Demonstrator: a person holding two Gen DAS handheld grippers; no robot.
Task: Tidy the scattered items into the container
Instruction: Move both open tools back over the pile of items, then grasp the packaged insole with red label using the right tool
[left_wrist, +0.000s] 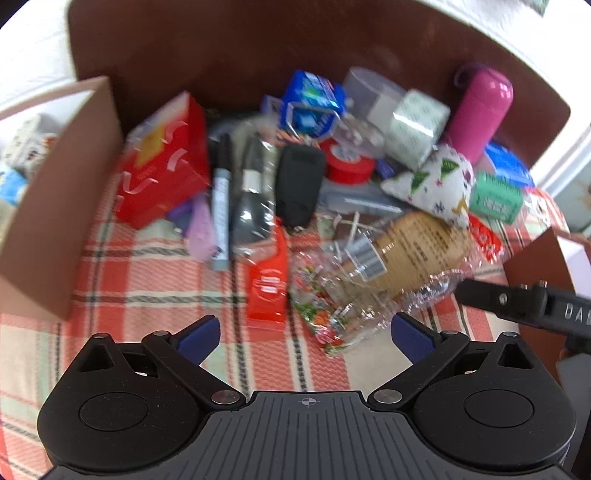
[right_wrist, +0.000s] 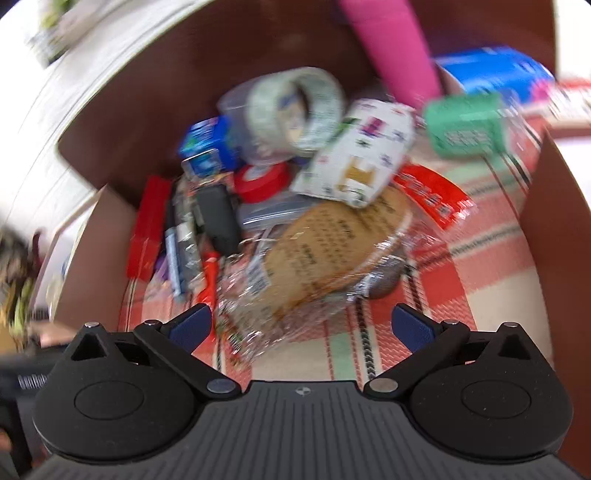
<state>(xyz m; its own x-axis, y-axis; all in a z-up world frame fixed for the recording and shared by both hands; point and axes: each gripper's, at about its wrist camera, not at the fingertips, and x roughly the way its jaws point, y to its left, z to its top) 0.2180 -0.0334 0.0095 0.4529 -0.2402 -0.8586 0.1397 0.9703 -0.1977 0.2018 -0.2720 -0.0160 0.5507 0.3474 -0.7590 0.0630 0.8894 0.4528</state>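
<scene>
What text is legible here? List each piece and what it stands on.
"DA": white letters on the black arm of the right tongs, cut off at the frame edge.
Brown cellophane-wrapped pack: lines of print, too blurred.
Green packet: white print, too blurred.
Grey marker: label unreadable.

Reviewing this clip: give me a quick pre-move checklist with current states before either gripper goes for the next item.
1. Left gripper open and empty: ok.
2. Right gripper open and empty: ok.
3. Cardboard box open, items piled inside: ok.
4. Clear-wrapped brown package nearest both grippers, nothing lying on its near end: ok.
5. Grippers apart from each other: ok, the right one shows only at the left view's right edge.
6. Items left outside the box: cannot tell, the edges are blurred.
</scene>
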